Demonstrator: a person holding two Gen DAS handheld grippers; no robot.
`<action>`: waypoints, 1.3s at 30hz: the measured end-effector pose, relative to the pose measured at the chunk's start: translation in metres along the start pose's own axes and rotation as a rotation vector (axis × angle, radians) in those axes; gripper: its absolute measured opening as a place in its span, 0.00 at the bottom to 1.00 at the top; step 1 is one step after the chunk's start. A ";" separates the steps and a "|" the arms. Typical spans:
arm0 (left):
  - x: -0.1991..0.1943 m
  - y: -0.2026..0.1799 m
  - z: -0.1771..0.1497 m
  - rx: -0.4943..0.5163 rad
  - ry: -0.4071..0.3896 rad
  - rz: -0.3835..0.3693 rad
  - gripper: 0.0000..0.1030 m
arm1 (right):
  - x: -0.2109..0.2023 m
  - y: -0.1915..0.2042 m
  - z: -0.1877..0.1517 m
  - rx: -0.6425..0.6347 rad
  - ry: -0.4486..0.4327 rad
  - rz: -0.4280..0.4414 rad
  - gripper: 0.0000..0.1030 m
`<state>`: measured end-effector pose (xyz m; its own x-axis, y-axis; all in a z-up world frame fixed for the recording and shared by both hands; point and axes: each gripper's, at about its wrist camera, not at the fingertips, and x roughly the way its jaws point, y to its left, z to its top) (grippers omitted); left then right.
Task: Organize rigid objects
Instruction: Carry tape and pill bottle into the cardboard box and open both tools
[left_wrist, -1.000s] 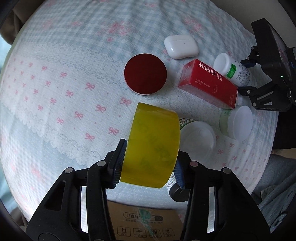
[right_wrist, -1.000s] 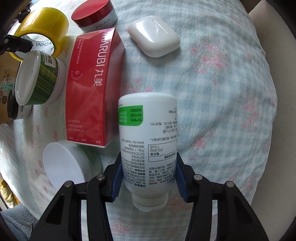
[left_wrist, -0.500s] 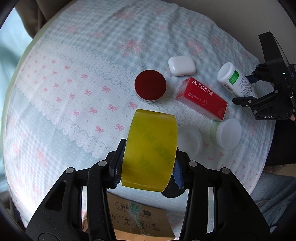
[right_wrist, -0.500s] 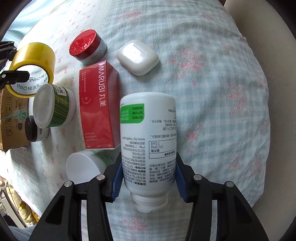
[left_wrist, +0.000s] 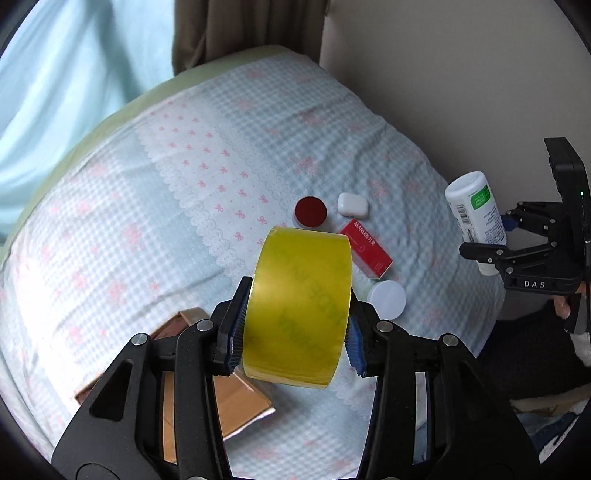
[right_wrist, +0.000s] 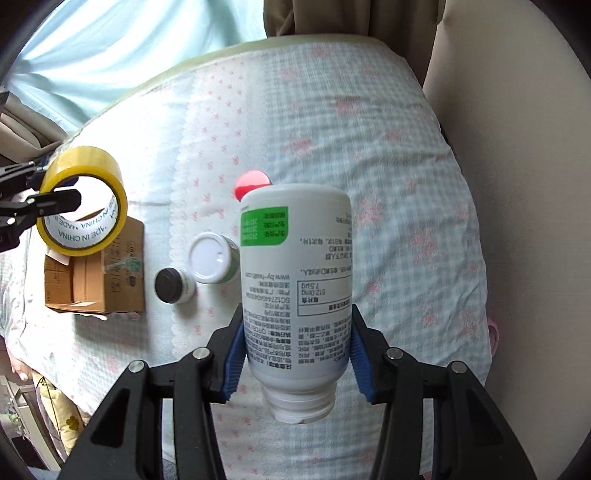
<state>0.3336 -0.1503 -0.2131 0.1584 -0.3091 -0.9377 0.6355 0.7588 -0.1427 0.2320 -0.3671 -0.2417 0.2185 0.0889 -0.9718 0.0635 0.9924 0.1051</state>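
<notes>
Yellow tape roll (left_wrist: 299, 306) sits clamped across its flat sides in the left gripper (left_wrist: 295, 328), stiff, probably light; the right gripper (right_wrist: 297, 354) pinches the smooth, likely slippery white bottle (right_wrist: 295, 295) mid-body.

left gripper (left_wrist: 295, 325) raised, fingers (left_wrist: 236, 332) clamped, right gripper (right_wrist: 297, 354) raised, fingers (right_wrist: 234, 360) clamped

We see the bed (left_wrist: 155, 229) carrying a cardboard box (right_wrist: 110, 280), red-lidded jar (left_wrist: 310, 211), white case (left_wrist: 352, 204), red carton (left_wrist: 369, 249) and white-lidded jars (right_wrist: 210, 258).
</notes>
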 end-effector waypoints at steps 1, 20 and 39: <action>-0.015 0.001 -0.008 -0.026 -0.020 0.013 0.39 | -0.008 0.011 0.000 -0.024 -0.015 0.000 0.44; -0.151 0.136 -0.166 -0.508 -0.189 0.151 0.38 | -0.071 0.241 0.035 -0.307 -0.089 0.221 0.44; -0.013 0.282 -0.239 -0.555 -0.005 0.063 0.36 | 0.100 0.387 0.019 -0.139 0.125 0.201 0.44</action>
<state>0.3305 0.2047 -0.3164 0.1875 -0.2547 -0.9487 0.1320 0.9636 -0.2326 0.2971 0.0243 -0.2942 0.0905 0.2861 -0.9539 -0.1055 0.9552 0.2765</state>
